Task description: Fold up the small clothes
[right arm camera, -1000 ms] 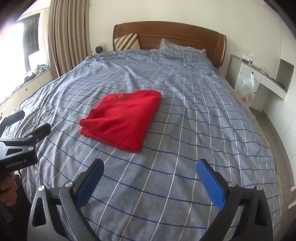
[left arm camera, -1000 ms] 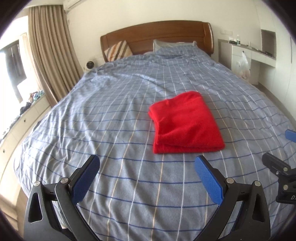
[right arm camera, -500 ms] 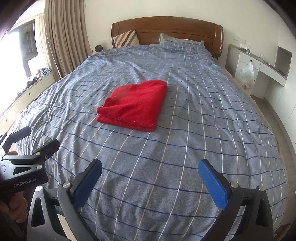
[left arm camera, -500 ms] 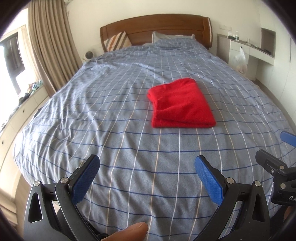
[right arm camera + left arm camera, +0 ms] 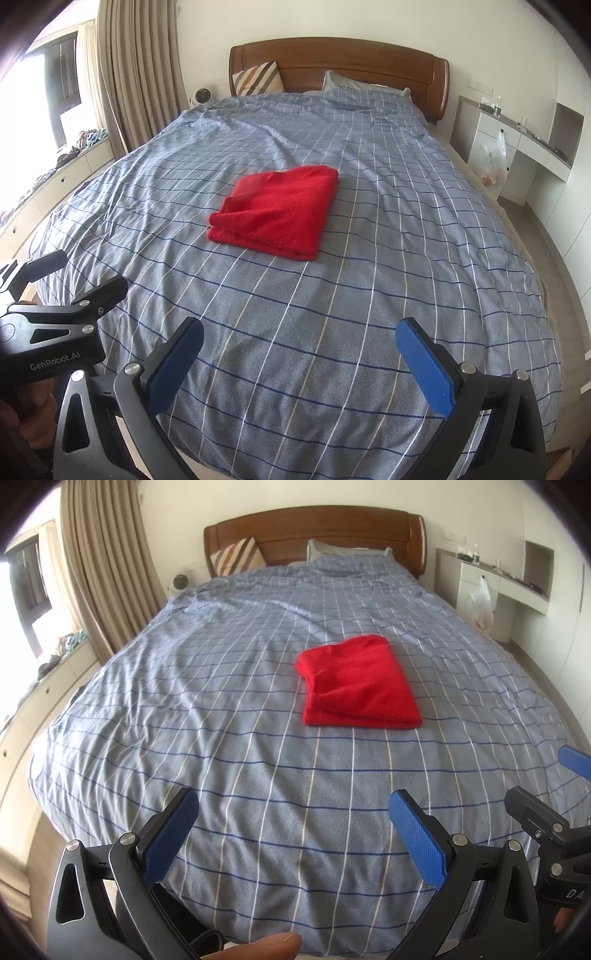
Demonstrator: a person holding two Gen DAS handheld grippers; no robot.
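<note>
Bedroom in daylight — wooden headboard (image 5: 338,61), checked blue bedspread (image 5: 369,295), beige curtains (image 5: 140,74), white wall desk (image 5: 517,136).

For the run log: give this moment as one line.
red cloth: folded, on bed | left tongs: open, empty | right tongs: open, empty

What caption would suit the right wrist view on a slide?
Open right gripper held above the checked bed, apart from the folded red cloth.

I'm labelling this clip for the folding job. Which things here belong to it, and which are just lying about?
Belonging to the job:
folded red fleece garment
open left gripper
open right gripper
blue checked bed cover

Lying about:
striped cushion
white plastic bag
small round fan
</note>
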